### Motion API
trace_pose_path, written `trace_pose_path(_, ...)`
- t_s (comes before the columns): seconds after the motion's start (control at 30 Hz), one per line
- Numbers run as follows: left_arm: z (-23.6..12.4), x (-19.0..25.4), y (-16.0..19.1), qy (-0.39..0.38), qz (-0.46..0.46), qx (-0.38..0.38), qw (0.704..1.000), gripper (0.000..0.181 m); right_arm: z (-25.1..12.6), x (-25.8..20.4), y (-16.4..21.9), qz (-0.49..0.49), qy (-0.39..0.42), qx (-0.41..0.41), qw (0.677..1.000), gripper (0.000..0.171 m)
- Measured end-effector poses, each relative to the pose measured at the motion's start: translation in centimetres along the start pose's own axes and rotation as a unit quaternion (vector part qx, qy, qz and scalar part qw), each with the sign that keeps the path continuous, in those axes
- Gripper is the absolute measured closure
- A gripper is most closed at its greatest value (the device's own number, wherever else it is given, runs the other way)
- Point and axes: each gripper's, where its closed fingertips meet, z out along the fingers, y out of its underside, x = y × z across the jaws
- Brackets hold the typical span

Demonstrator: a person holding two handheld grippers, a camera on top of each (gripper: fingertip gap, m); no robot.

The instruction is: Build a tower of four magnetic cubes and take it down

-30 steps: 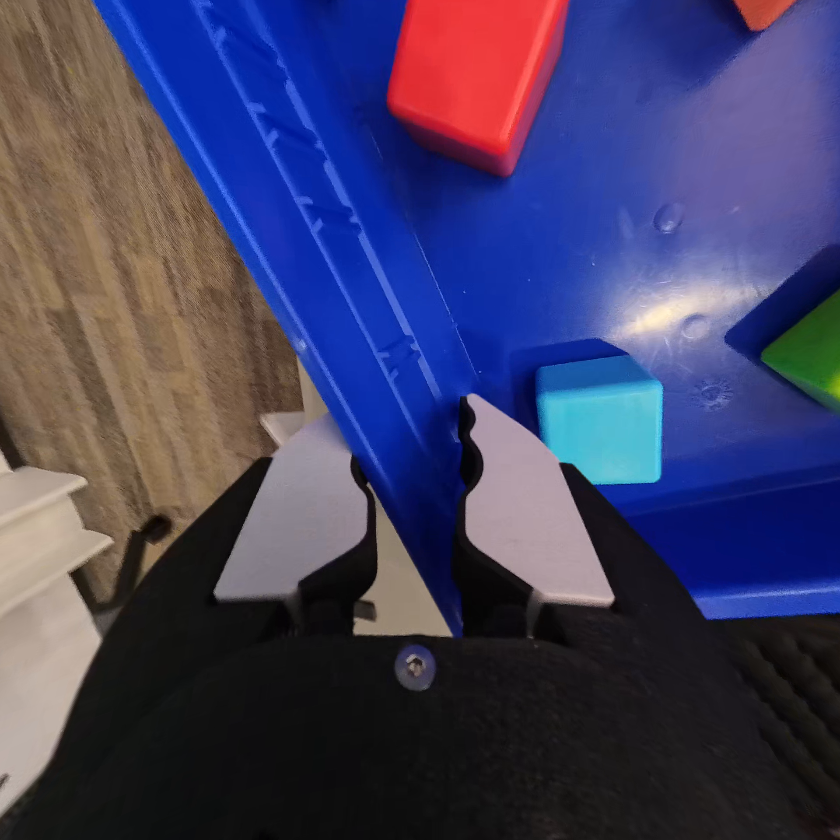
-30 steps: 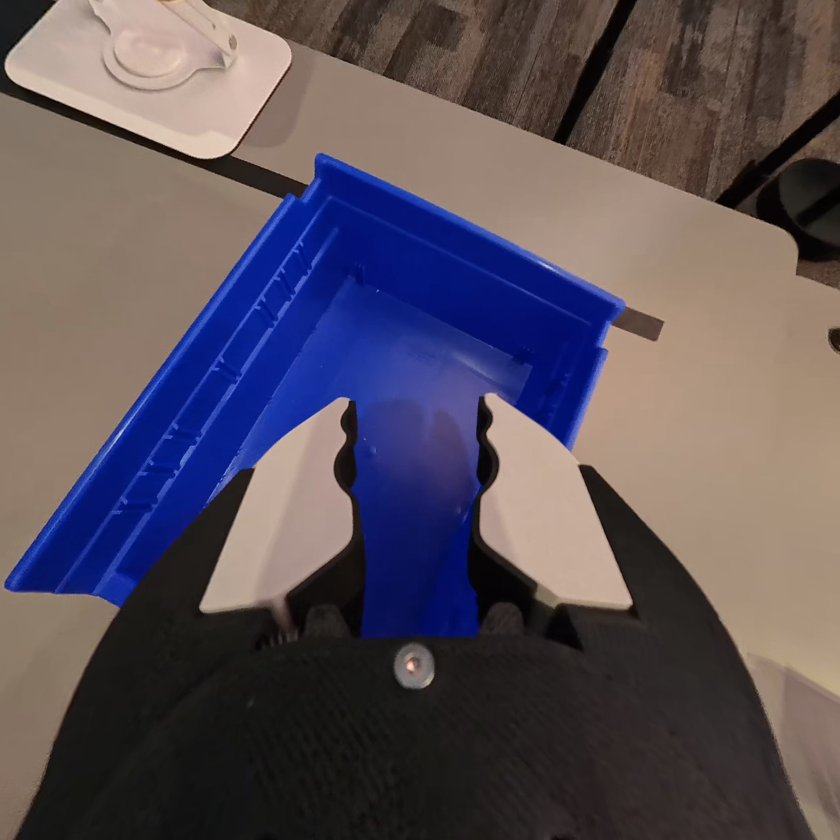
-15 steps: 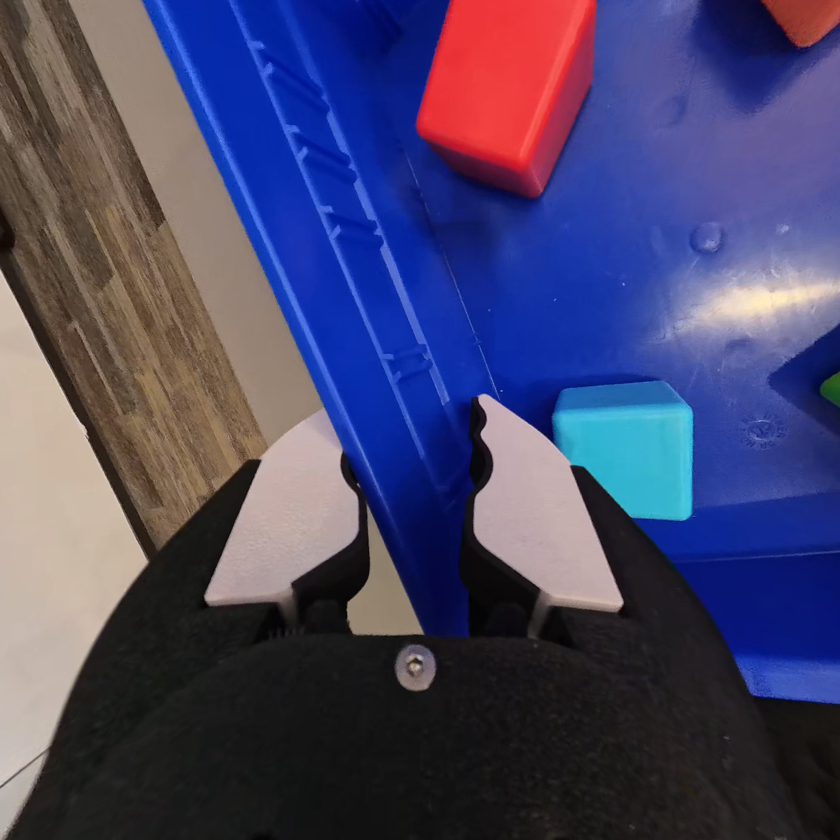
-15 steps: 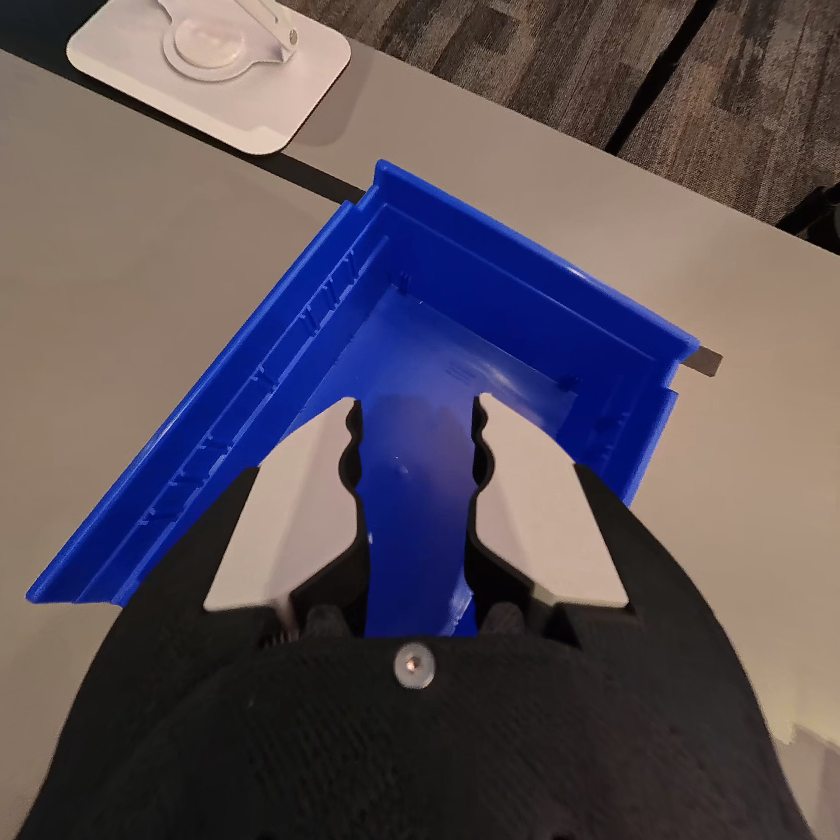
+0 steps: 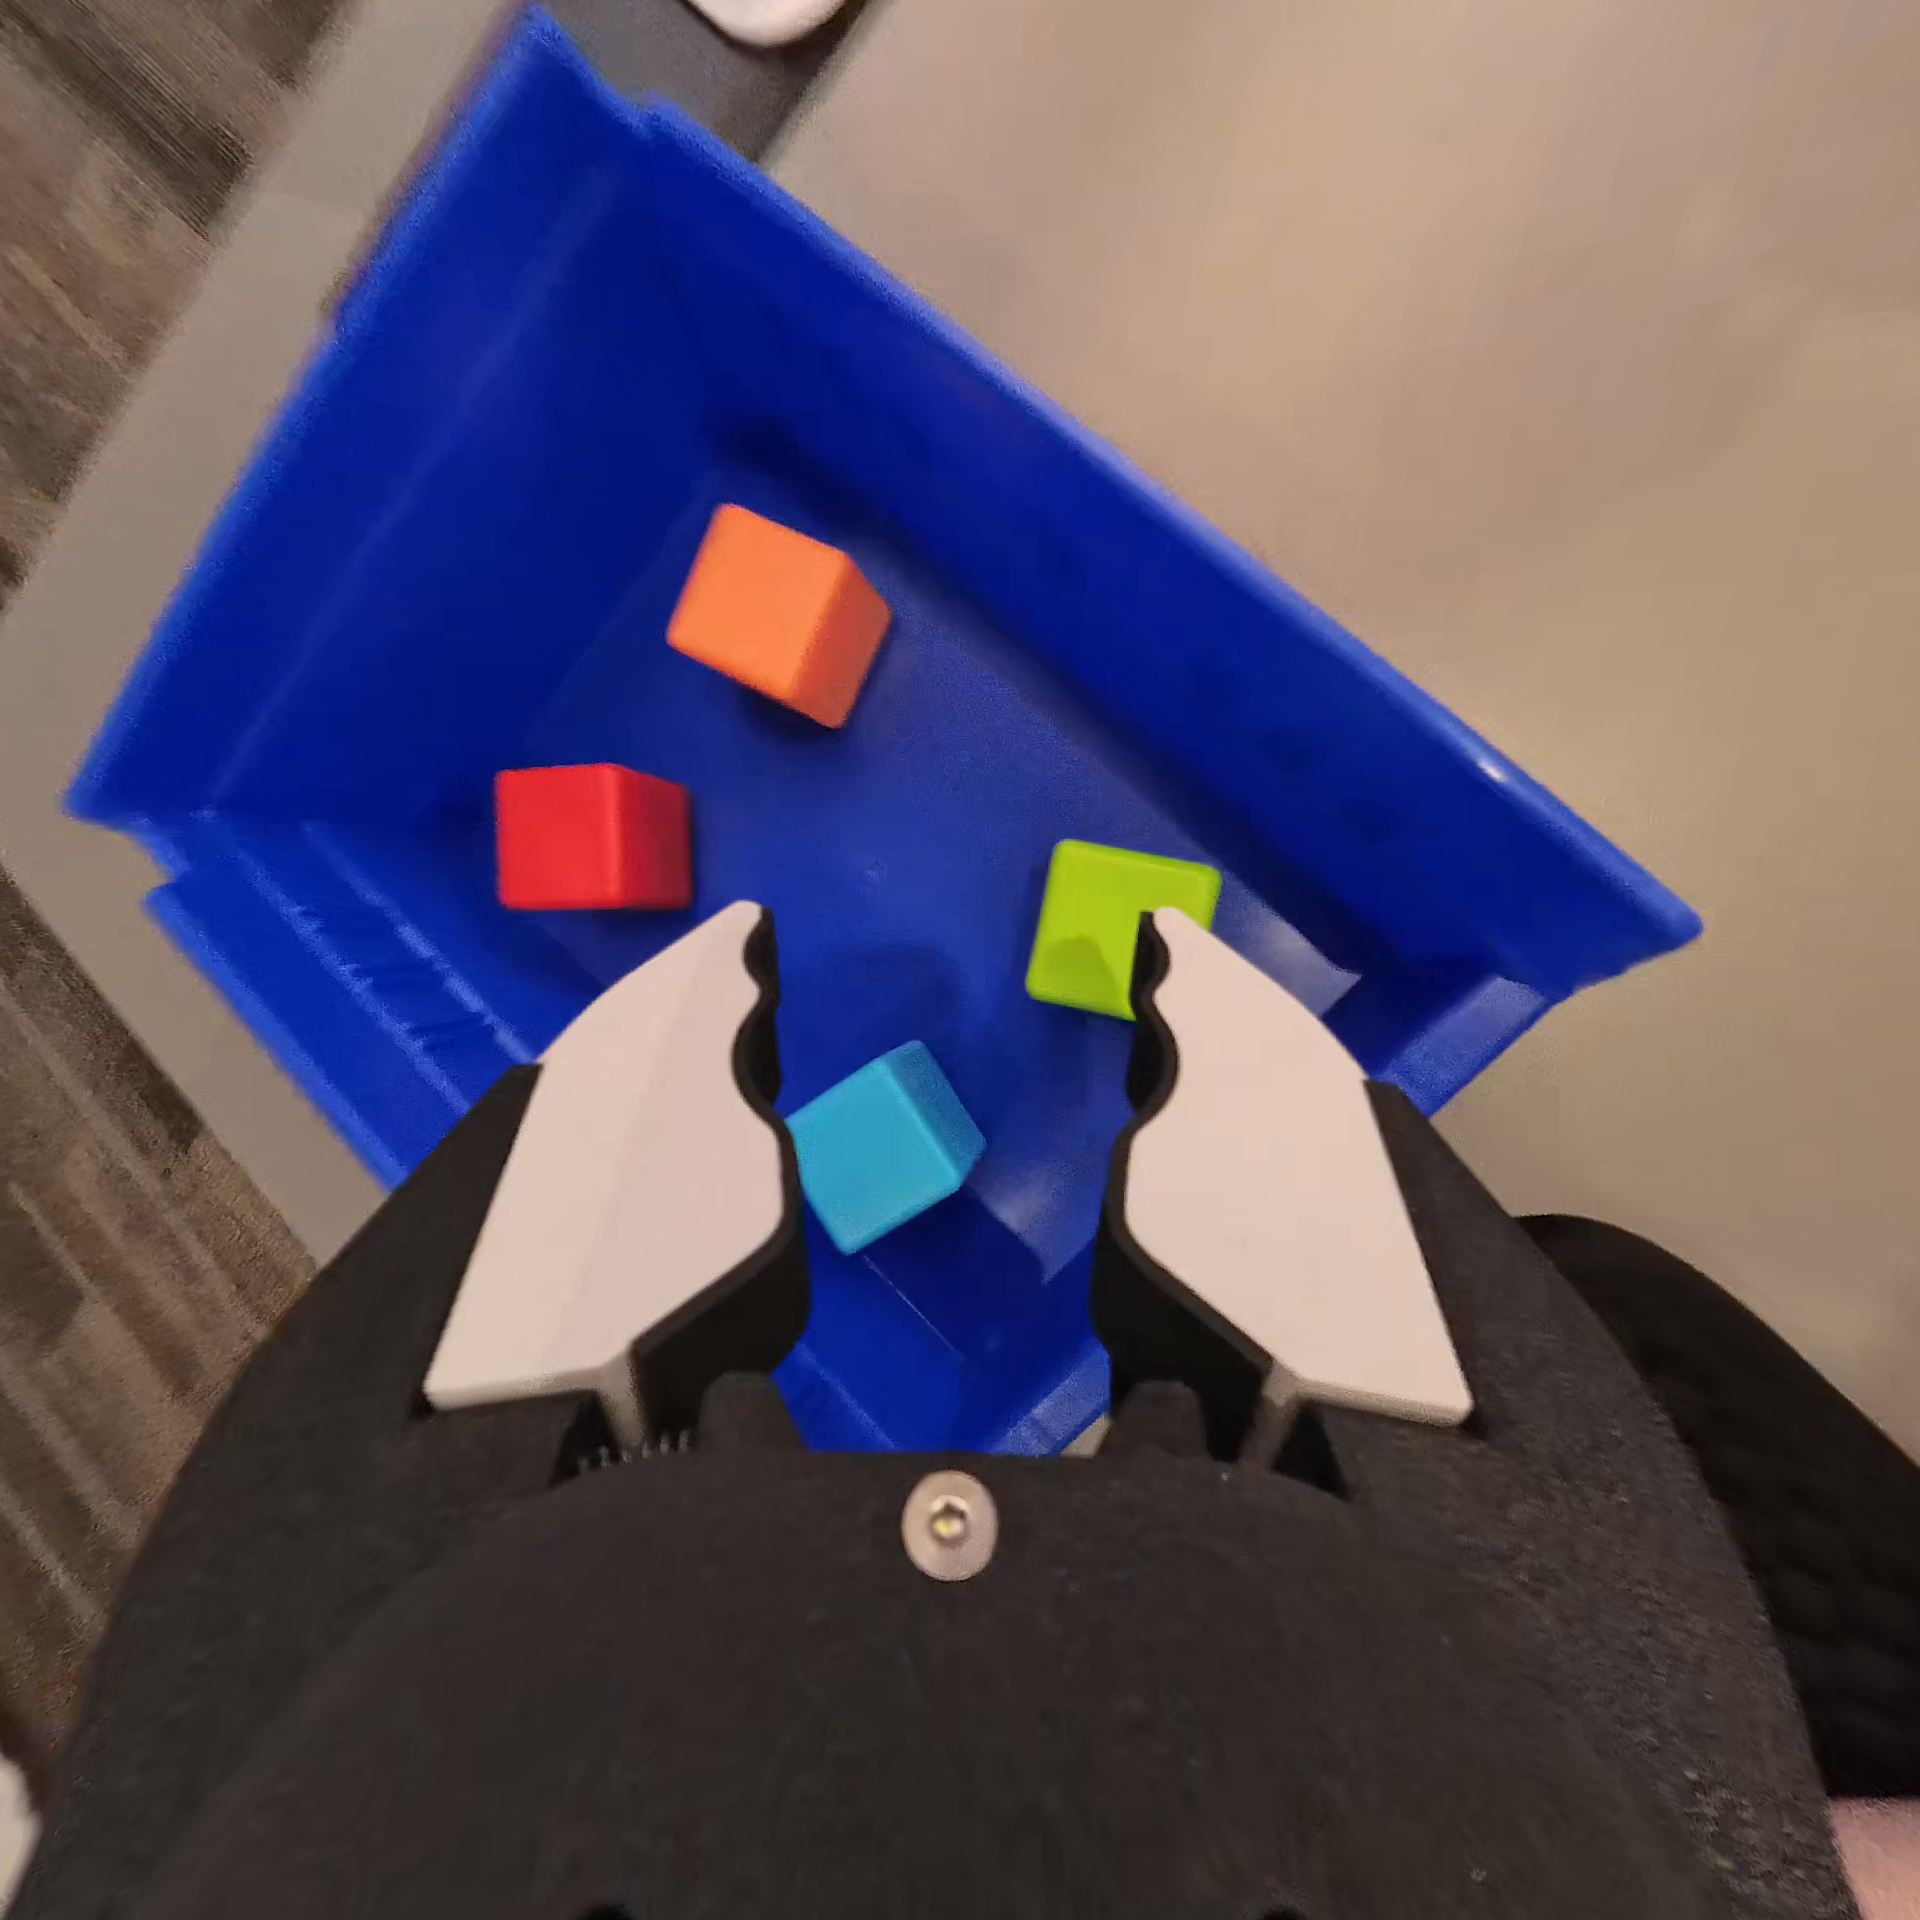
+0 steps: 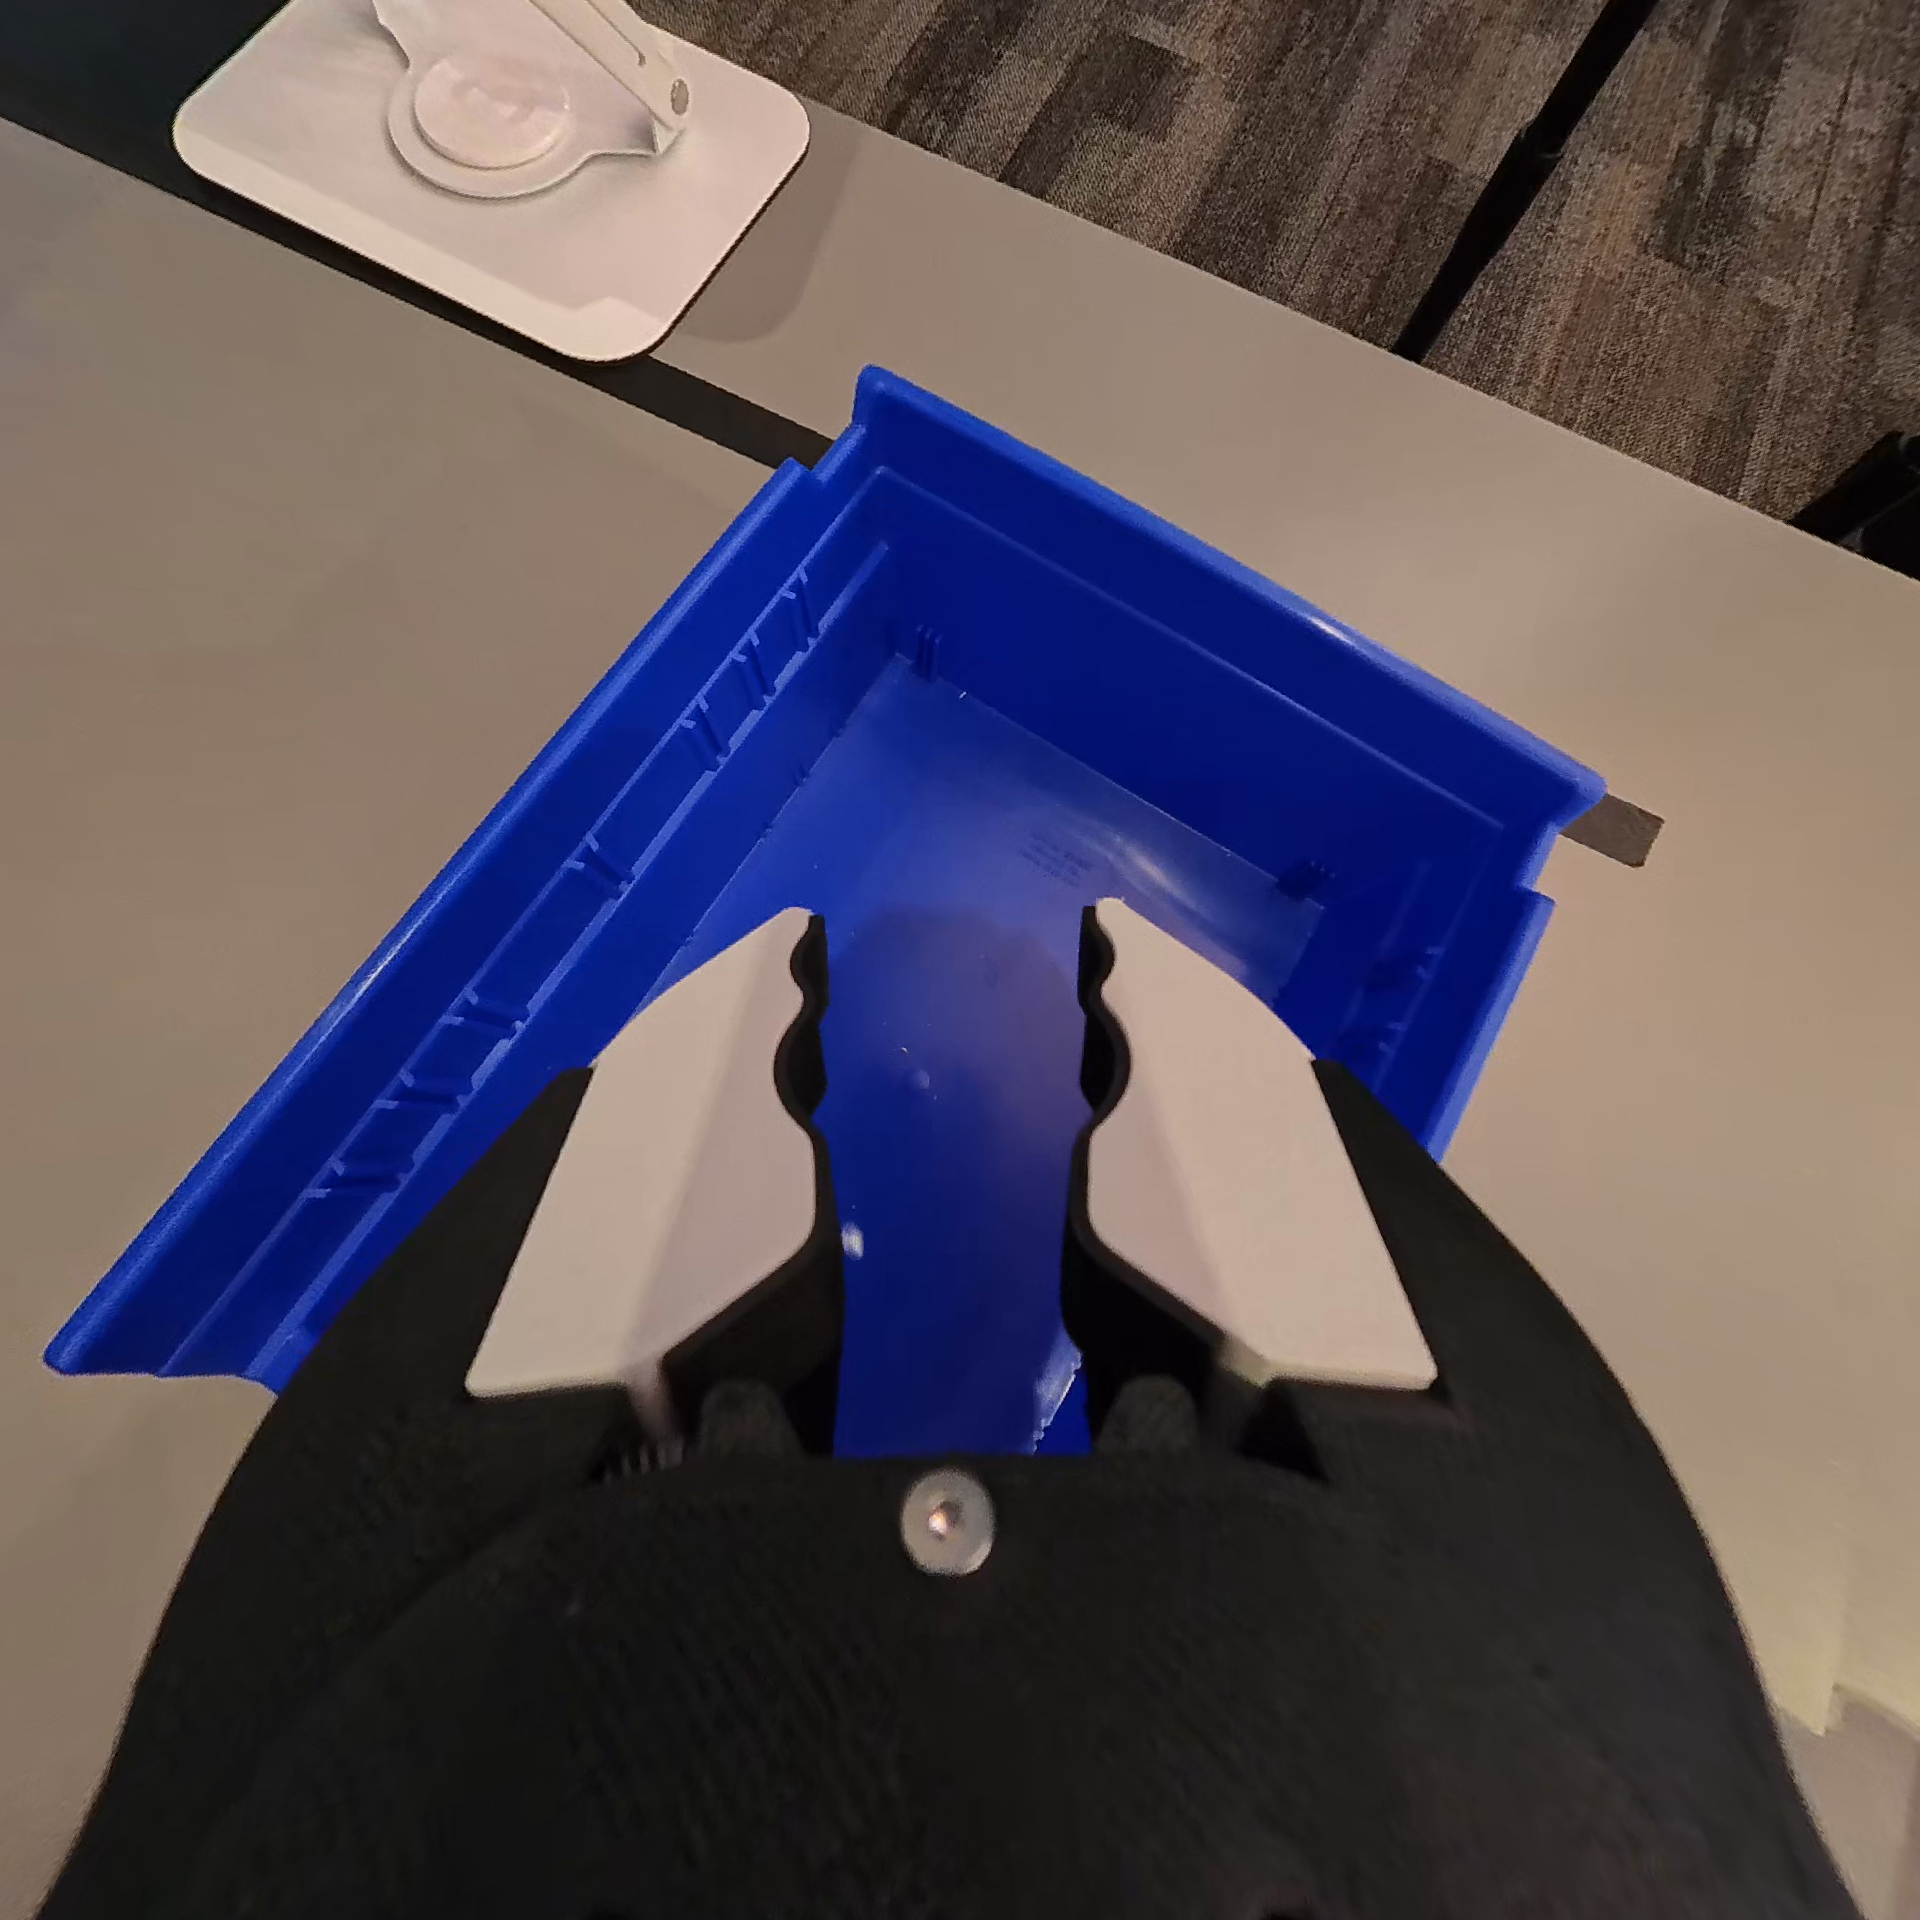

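Cubes (image 5: 883, 1143) apart; bin walls (image 5: 1195, 582) hem.

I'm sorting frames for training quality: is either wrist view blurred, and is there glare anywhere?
Left wrist view: motion-blurred, the blue bin's rim and floor smeared, though the four cubes, such as the orange cube, stay readable. Right wrist view: sharp, with a soft glare patch on the blue bin's floor and the hand-held gripper's shadow below it.

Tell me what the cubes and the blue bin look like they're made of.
The orange cube, red cube, green cube and light blue cube look like matte plastic: flat colour, softly rounded edges, no glare. The blue bin looks like glossy moulded plastic, with ribbed walls and light reflecting off its floor.
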Motion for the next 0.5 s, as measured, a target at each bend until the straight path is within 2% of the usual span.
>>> trace_pose_path(0.03,1.2,0.8,0.3,0.017,0.009,-0.027,0.999,0.122,0.0,0.0,0.0,0.001,-0.001,0.0,1.0,0.123)
trace_pose_path(0.1,3.1,2.3,1.5,0.054,0.014,-0.088,0.995,0.118,-0.1,0.0,0.1,0.002,-0.002,0.001,1.0,0.123)
trace_pose_path(0.23,5.2,2.8,4.0,0.052,0.036,-0.178,0.982,0.11,-0.2,0.2,0.2,0.006,-0.006,0.001,1.0,0.122)
trace_pose_path(0.37,6.1,3.8,3.9,0.076,0.051,-0.178,0.98,0.117,-0.1,-1.3,-0.3,-0.012,-0.038,0.008,0.999,0.121)
trace_pose_path(0.5,7.1,4.2,4.5,0.079,0.078,-0.201,0.973,0.118,-1.0,-8.0,-3.1,-0.123,-0.145,0.072,0.979,0.121)
